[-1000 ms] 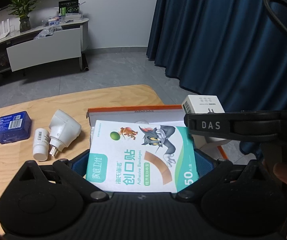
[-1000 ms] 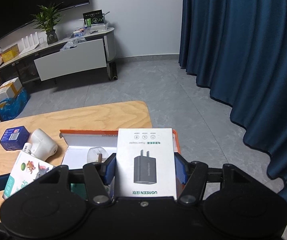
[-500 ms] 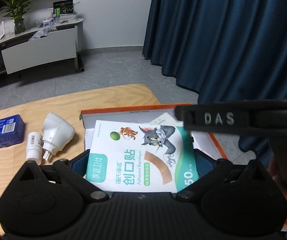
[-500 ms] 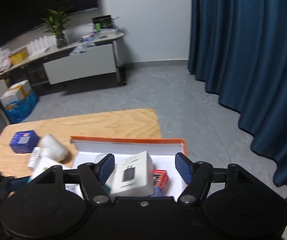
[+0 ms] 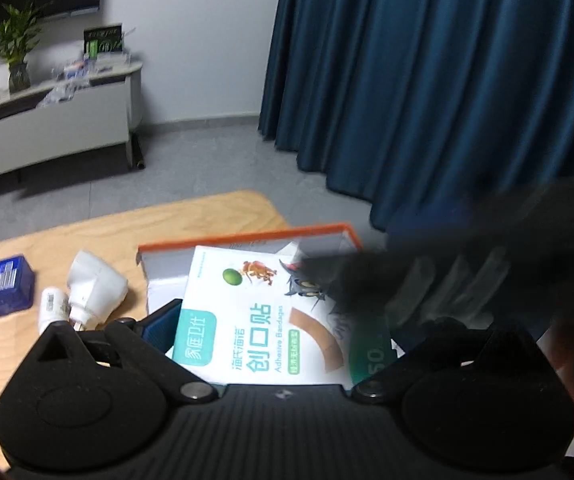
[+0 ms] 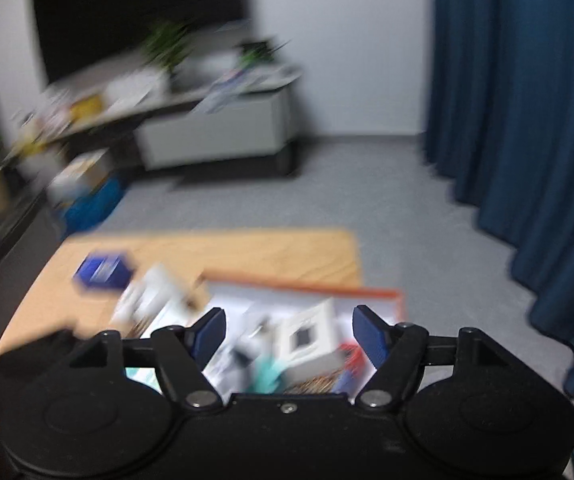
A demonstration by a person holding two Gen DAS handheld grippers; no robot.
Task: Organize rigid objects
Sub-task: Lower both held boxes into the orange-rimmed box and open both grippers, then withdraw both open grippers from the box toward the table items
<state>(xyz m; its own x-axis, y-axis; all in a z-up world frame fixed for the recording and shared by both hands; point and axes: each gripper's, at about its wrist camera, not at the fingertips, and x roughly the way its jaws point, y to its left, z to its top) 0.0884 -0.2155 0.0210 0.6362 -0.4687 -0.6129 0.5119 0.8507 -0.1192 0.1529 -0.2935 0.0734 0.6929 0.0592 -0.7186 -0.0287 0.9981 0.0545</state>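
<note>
Right tongs (image 6: 289, 334) tilted down, open, over box (image 6: 397, 300).

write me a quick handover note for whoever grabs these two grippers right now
Left gripper: shut on the bandage box, held over the orange-rimmed tray.
Right gripper: open, nothing between its fingers; jaws have just been opening, above the tray.
Done: white charger box lies in the tray.
Left: place the bandage box, then the blue box, white plug adapter and small white bottle, all on the table.
</note>
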